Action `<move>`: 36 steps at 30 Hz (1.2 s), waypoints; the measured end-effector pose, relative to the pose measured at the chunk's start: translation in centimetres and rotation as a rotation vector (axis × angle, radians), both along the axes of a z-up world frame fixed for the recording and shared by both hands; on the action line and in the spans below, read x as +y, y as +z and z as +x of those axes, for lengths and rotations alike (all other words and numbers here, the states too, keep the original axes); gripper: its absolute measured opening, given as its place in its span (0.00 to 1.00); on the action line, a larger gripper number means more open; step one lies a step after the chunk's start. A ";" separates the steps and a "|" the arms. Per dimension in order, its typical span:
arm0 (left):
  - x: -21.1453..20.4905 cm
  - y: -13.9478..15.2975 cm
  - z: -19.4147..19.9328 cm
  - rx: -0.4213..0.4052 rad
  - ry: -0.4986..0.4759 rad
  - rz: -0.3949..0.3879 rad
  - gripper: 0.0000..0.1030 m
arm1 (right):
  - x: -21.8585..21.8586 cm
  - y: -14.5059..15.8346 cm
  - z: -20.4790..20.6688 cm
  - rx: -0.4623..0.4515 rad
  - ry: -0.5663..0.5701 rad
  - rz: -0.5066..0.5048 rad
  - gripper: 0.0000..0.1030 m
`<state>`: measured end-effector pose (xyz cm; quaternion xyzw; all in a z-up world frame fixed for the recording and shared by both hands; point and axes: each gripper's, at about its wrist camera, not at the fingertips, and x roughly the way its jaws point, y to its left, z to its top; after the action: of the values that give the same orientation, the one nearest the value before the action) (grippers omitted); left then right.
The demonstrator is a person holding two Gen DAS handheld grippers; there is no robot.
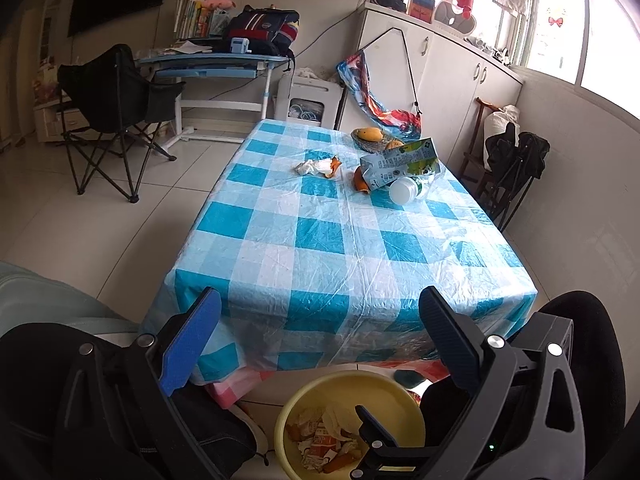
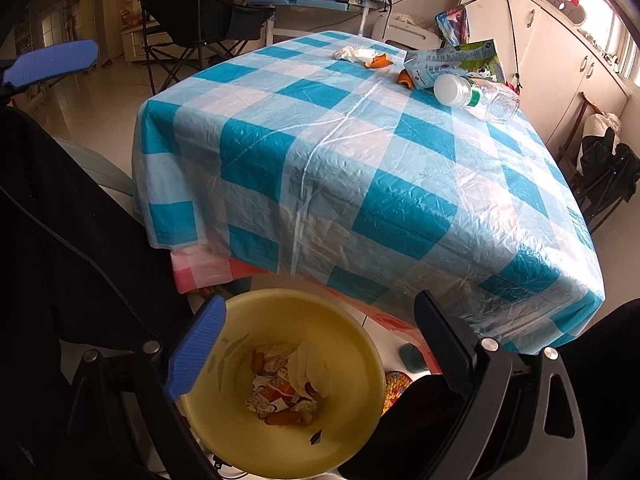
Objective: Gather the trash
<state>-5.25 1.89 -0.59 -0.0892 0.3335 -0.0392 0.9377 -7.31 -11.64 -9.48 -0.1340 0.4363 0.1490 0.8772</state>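
Note:
A yellow basin (image 2: 360,344) stands on the floor in front of the table and holds peel and paper scraps; it also shows in the left wrist view (image 1: 396,388). On the blue checked tablecloth (image 1: 320,240) lie a crumpled tissue (image 1: 310,166), orange peel (image 1: 334,168), a flattened carton (image 1: 400,164) and a clear plastic bottle (image 1: 406,190). My left gripper (image 1: 320,336) is open and empty above the table's near edge. My right gripper (image 2: 318,344) is open and empty over the basin.
A fruit basket with mangoes (image 1: 372,136) sits at the table's far end. A folding chair (image 1: 112,116) and a blue desk (image 1: 216,64) stand at the left. White cabinets (image 1: 452,76) line the right wall, with a dark chair (image 1: 516,168) beside the table.

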 end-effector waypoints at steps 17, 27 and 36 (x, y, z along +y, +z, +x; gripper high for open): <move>2.3 0.2 1.3 -0.020 0.074 -0.091 0.93 | 0.1 -3.2 1.8 0.122 0.022 0.051 0.88; 2.4 0.0 1.6 -0.012 0.078 -0.101 0.93 | 0.3 -4.0 2.6 0.154 0.018 0.072 0.88; 1.6 -0.3 1.7 0.001 0.064 -0.074 0.93 | -0.3 -3.6 2.9 0.145 -0.002 0.108 0.88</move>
<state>-3.55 3.51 -0.86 -0.1343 0.3291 -0.0211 0.9345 -4.43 -11.94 -13.03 -0.0746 0.4900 0.1806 0.8495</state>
